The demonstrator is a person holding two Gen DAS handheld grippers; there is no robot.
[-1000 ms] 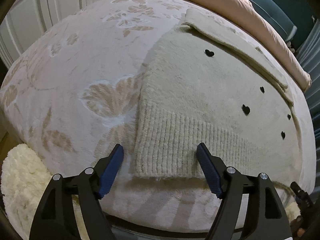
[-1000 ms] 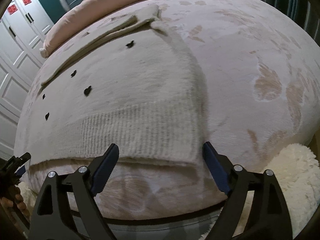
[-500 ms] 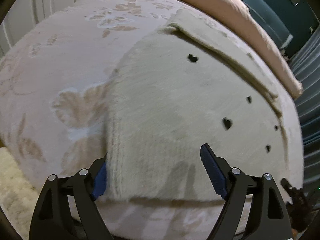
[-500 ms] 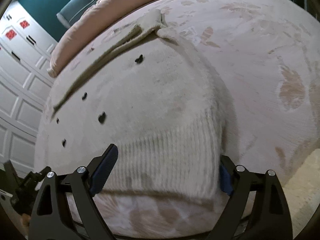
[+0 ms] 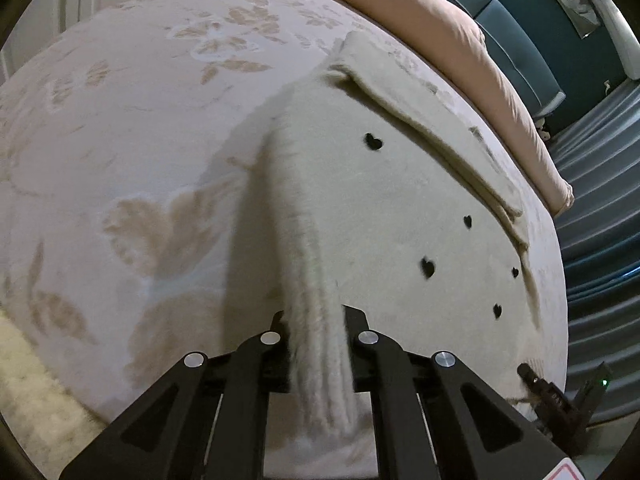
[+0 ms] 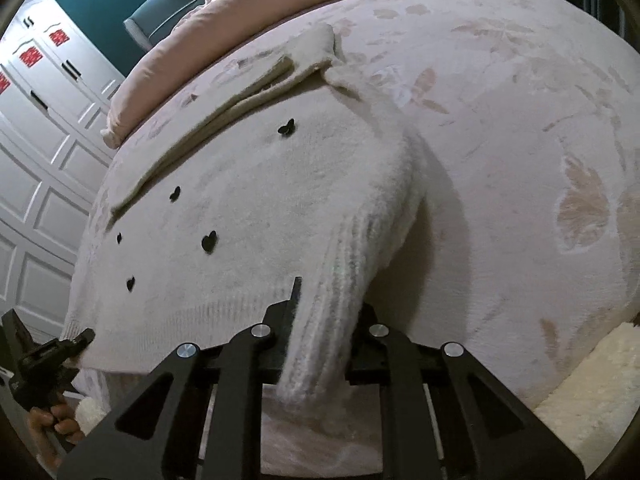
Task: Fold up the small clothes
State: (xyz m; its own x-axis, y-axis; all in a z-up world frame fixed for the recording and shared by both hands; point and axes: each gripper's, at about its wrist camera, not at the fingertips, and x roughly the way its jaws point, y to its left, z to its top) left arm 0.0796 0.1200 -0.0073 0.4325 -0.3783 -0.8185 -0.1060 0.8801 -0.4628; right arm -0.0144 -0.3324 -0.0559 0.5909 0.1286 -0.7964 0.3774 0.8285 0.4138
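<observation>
— How do the two grippers stand?
— The left gripper [image 5: 316, 344] points steeply down, jaws clamped on cloth. The right gripper [image 6: 326, 336] is tilted down alike, its jaws closing with cloth pinched between them.
— Any hand visible?
— Fingers [image 6: 52, 426] wrap the left gripper's handle.

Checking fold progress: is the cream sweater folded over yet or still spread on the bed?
Still spread: the cream sweater lies flat on the bed, only its two hem corners pinched up.
</observation>
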